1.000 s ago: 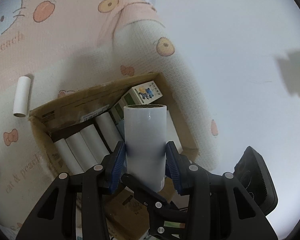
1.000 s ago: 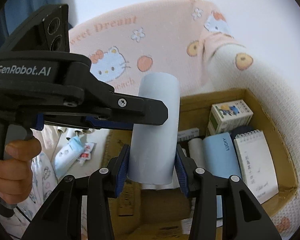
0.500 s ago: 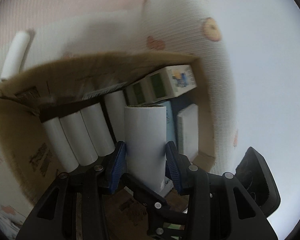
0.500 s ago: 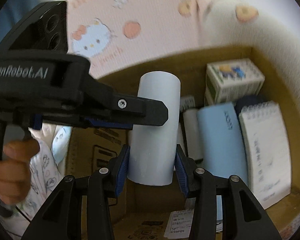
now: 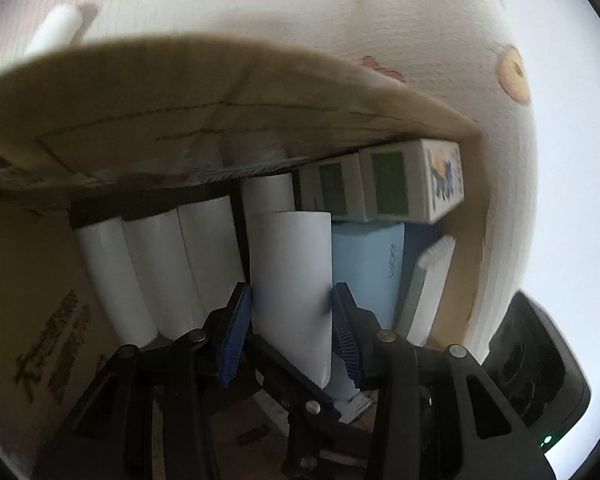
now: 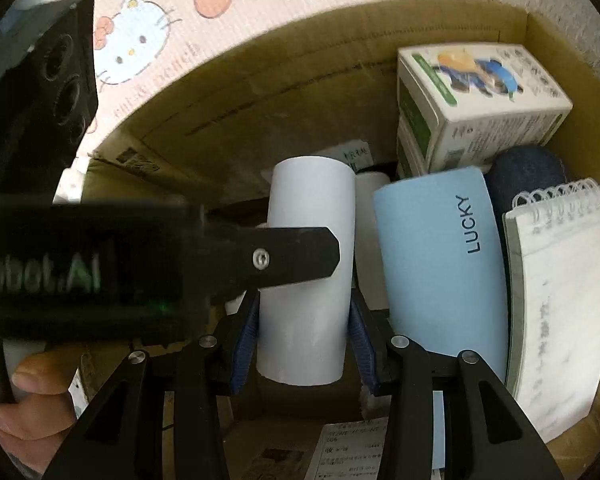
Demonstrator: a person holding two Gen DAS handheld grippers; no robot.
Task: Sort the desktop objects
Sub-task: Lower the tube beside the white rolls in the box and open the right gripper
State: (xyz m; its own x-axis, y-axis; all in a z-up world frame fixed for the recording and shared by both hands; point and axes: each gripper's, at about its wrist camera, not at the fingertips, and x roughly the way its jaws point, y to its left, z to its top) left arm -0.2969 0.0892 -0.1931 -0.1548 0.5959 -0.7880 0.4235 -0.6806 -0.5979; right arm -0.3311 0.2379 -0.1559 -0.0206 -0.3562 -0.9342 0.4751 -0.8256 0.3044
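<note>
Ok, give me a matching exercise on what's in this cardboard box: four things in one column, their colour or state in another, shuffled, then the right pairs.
Things:
1. paper roll
2. notepad
3. carton
4. case

Descriptions:
A. light blue, printed LUCKY
B. white, gripped by both grippers
C. spiral-bound, lined pages
D. white and green, cartoon picture on top

Pairs: 1-B, 2-C, 3-D, 4-A

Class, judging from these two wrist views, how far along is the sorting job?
Done: three white rolls, a notepad and a printed carton lie in the cardboard box. In hand: both grippers clamp a white roll over the box. Left: one roll lies outside.
</note>
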